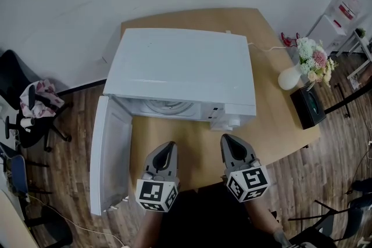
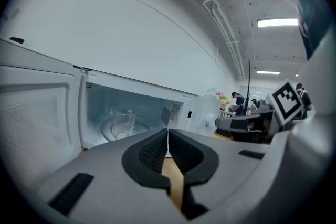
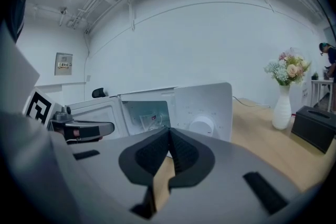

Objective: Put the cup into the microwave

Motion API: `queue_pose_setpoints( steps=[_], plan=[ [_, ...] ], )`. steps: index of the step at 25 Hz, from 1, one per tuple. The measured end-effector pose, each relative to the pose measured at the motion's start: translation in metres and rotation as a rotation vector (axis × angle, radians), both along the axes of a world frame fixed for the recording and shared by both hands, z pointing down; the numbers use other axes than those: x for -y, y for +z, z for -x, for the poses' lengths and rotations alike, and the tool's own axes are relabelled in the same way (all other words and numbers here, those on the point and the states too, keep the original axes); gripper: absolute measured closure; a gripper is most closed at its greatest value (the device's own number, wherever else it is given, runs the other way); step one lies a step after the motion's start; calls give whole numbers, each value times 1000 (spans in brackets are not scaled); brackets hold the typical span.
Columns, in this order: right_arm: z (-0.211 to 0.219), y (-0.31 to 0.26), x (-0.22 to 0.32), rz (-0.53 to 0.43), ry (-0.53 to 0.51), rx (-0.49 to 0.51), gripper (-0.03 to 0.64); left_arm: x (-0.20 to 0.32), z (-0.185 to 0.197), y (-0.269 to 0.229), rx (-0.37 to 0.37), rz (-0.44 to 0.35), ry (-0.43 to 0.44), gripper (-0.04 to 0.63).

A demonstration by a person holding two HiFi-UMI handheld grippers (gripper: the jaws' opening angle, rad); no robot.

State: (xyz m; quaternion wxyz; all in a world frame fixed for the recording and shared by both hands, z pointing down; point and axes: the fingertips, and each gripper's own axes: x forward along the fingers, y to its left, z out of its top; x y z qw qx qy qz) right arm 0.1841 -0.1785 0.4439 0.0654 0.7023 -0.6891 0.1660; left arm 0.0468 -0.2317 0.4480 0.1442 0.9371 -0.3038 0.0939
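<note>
A clear glass cup (image 2: 123,122) stands on the turntable inside the white microwave (image 1: 186,69), whose door (image 1: 110,154) hangs open to the left. The cup (image 3: 149,121) also shows through the opening in the right gripper view. My left gripper (image 1: 169,146) hovers over the wooden table in front of the opening, jaws shut with nothing between them (image 2: 168,134). Beside it on the right, my right gripper (image 1: 228,139) is likewise shut and empty (image 3: 169,134), pointing at the microwave's control panel with its round knob (image 3: 202,126).
The wooden table (image 1: 279,119) carries a white vase of flowers (image 1: 308,64) and a black box (image 1: 308,106) at its right end. An office chair with cloth (image 1: 32,104) stands on the floor at left. The open door (image 2: 37,118) fills the left gripper view's left side.
</note>
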Motion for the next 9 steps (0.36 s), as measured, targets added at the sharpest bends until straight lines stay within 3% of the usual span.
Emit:
queue_pose_setpoints(
  steps=[9],
  plan=[
    [6,4,3,20,-23,1,623,2,3,1,-5,4,-16,589]
  ],
)
